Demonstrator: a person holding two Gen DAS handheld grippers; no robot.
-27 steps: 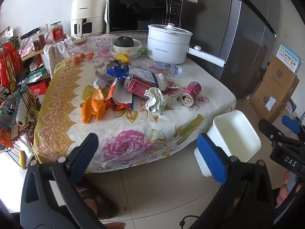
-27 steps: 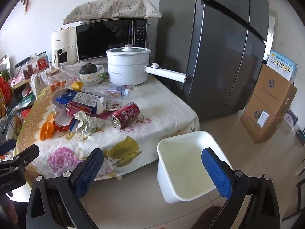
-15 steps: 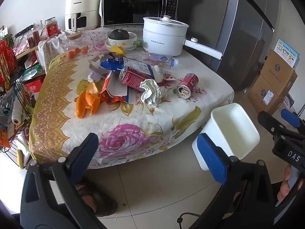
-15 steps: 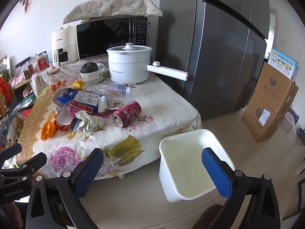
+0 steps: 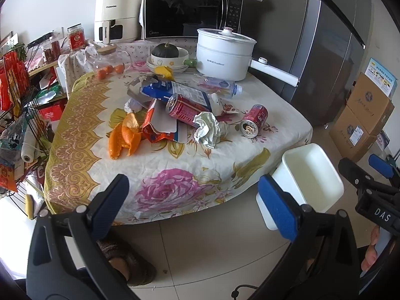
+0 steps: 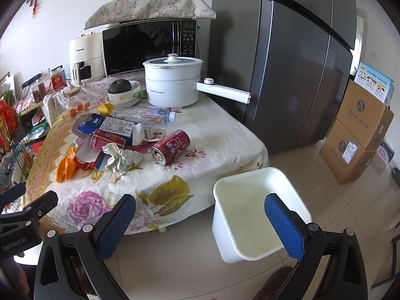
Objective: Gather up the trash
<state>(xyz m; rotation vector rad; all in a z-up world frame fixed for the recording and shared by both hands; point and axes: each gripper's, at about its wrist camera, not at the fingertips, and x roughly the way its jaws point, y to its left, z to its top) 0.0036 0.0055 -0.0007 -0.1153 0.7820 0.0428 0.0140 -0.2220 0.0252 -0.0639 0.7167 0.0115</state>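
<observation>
Trash lies in a heap on the flowered tablecloth (image 5: 175, 187): a red can (image 5: 253, 120) (image 6: 171, 146) on its side, a second red can (image 5: 182, 110) (image 6: 107, 138), a crumpled white paper (image 5: 207, 128) (image 6: 120, 158), orange peel (image 5: 125, 137), a blue-white carton (image 5: 175, 92) (image 6: 112, 125) and a clear bottle (image 6: 147, 113). A white bin (image 5: 312, 182) (image 6: 250, 212) stands on the floor right of the table. My left gripper (image 5: 195, 207) is open, short of the table's near edge. My right gripper (image 6: 200, 225) is open above the floor by the bin.
At the table's back stand a white pot (image 5: 225, 55) with a long handle, a bowl with a squash (image 5: 166, 55), a microwave (image 5: 190, 12) and an air fryer (image 5: 116, 17). A wire rack (image 5: 17, 115) is left, a fridge (image 6: 300, 62) and cardboard boxes (image 6: 357, 135) right.
Both views have shifted slightly as the hands move: the table sank a little in the left view. Both grippers stay open and nothing on the table has moved.
</observation>
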